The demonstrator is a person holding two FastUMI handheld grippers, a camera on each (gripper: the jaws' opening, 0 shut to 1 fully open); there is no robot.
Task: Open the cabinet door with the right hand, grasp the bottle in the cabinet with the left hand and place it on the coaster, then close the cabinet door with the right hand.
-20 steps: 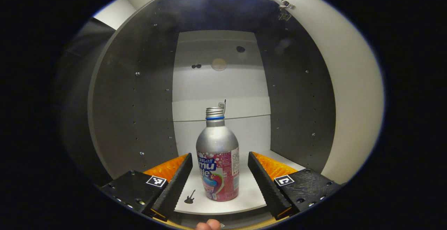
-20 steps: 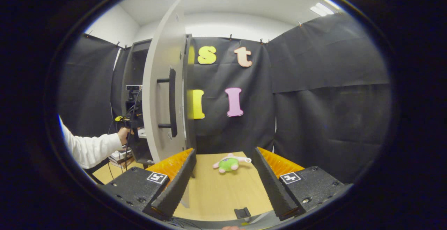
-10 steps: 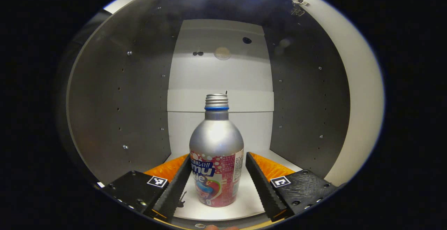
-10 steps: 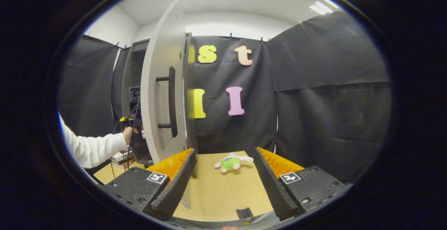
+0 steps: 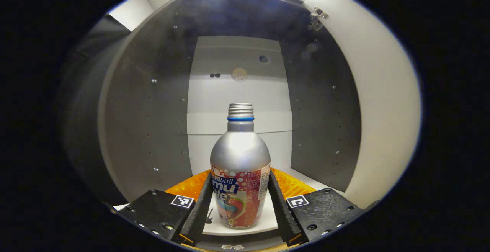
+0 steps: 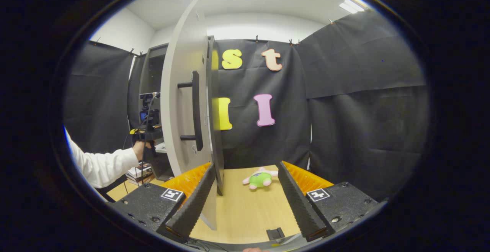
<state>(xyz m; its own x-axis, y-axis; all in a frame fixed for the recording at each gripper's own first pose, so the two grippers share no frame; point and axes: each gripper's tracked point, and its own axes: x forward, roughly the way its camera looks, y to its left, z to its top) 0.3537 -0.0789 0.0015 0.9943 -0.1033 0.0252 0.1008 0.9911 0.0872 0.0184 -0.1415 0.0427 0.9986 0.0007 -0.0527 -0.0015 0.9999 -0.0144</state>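
Bottle [image 5: 240,175] upright on cabinet shelf [image 5: 268,217], left gripper [image 5: 240,206] fingers touching both sides

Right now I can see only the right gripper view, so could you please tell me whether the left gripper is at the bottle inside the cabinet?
Observer: Yes. The left gripper has its jaws on either side of the bottle, level with the label.
Operator: Thank you. Is the bottle standing upright?
Observer: It is upright on the white shelf of the cabinet.
Operator: Are the jaws actually touching it?
Observer: Both look pressed against its sides, with no gap visible on either side.
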